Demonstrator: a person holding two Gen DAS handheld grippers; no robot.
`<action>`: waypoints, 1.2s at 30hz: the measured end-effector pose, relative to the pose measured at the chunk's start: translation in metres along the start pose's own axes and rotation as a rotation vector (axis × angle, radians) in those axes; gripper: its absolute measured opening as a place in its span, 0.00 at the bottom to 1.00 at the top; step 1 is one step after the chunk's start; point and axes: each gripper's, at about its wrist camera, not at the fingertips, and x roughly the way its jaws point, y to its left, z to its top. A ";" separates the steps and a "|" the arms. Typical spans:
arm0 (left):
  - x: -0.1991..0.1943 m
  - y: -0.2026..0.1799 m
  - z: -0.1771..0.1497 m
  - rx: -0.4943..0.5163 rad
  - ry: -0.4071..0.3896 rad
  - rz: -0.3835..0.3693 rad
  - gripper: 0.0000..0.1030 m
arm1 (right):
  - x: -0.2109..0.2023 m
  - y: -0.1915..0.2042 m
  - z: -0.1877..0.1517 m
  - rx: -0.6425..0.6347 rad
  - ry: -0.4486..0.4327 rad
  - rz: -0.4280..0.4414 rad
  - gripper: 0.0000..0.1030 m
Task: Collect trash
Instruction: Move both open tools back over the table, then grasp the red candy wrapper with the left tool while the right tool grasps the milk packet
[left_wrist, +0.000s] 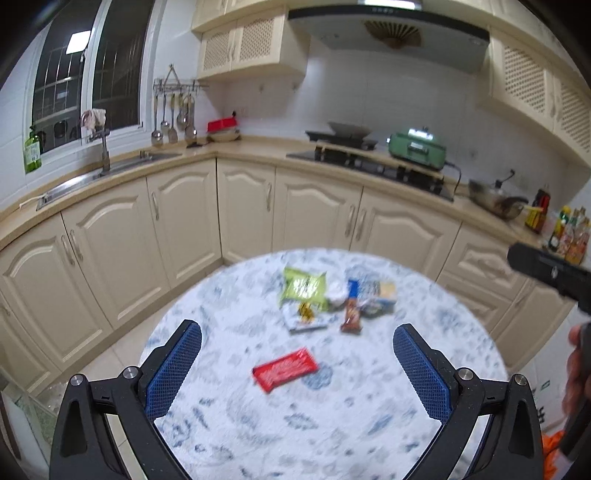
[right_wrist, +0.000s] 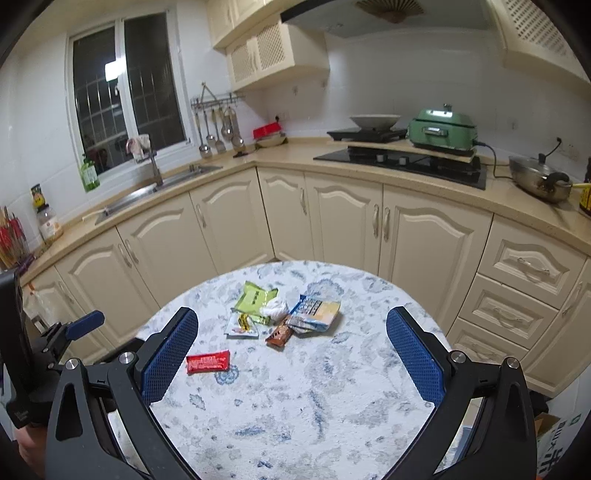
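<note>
Cream kitchen behind round patterned table (right_wrist: 295, 406), red wrapper (right_wrist: 208, 362) apart from green packet (right_wrist: 255, 299) cluster, left gripper (left_wrist: 297, 373) and right gripper (right_wrist: 291, 358) both spread wide, holding nothing.

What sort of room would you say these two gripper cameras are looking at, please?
Almost certainly a home kitchen: a sink with a faucet sits under the window, a black cooktop lies under a range hood, and cream cabinets line the counter. Snack wrappers lie on a round table in front.

Red wrapper (right_wrist: 208, 362), green packet (right_wrist: 255, 297) — white tablecloth (right_wrist: 295, 406) mottled blue, cream cabinets (right_wrist: 229, 218).
</note>
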 end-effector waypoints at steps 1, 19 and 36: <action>0.007 0.002 0.001 0.001 0.014 0.000 0.99 | 0.007 0.000 -0.002 0.001 0.016 -0.001 1.00; 0.177 0.030 -0.007 0.140 0.289 0.007 0.91 | 0.118 -0.015 -0.040 0.048 0.257 -0.012 1.00; 0.249 0.041 0.016 0.050 0.295 -0.156 0.13 | 0.197 -0.042 -0.041 0.113 0.321 -0.037 1.00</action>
